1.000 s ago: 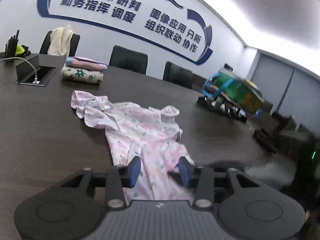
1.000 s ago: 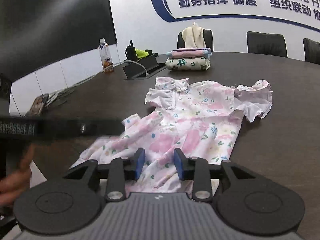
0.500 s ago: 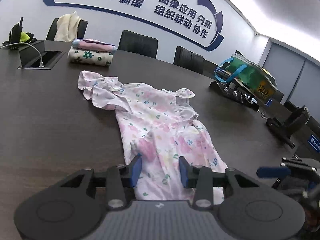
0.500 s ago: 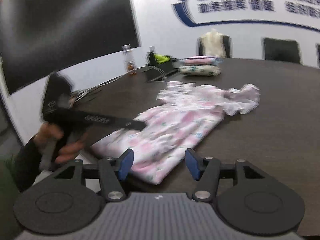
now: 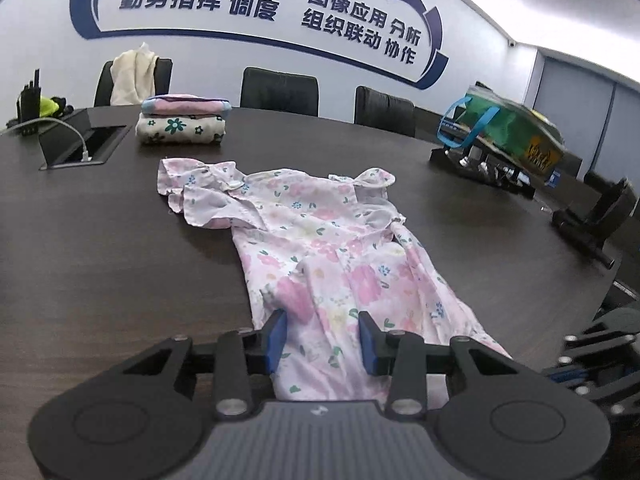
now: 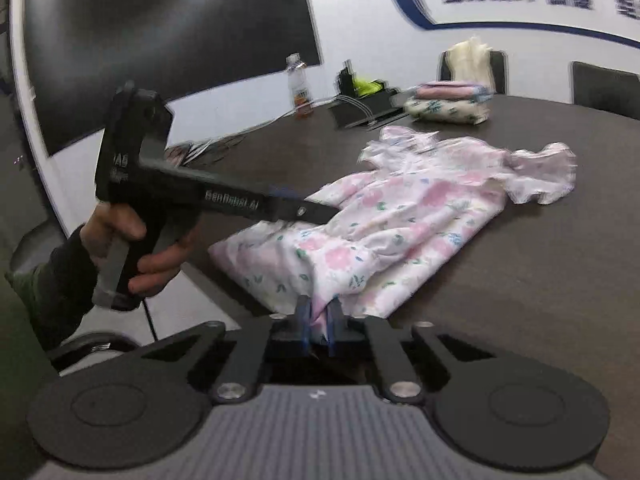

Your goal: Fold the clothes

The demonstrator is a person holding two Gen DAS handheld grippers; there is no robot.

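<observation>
Your right gripper (image 6: 319, 320) is clamped on a pinch of the floral dress (image 5: 320, 248) at its hem. Your left gripper (image 5: 322, 342) is spread wide, hem lying between its fingers and the dress stretching ahead across the dark table (image 5: 100, 248).

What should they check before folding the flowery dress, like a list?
1. Right gripper pinching the dress hem: ok, jaws shut on cloth.
2. Left gripper holding the hem: not ok, jaws open over the cloth.
3. Dress lying flat: not ok, wrinkled, one sleeve bunched.
4. Table space around the dress: ok.
5. Folded pile out of the way: ok, it sits apart beyond the collar.
</observation>
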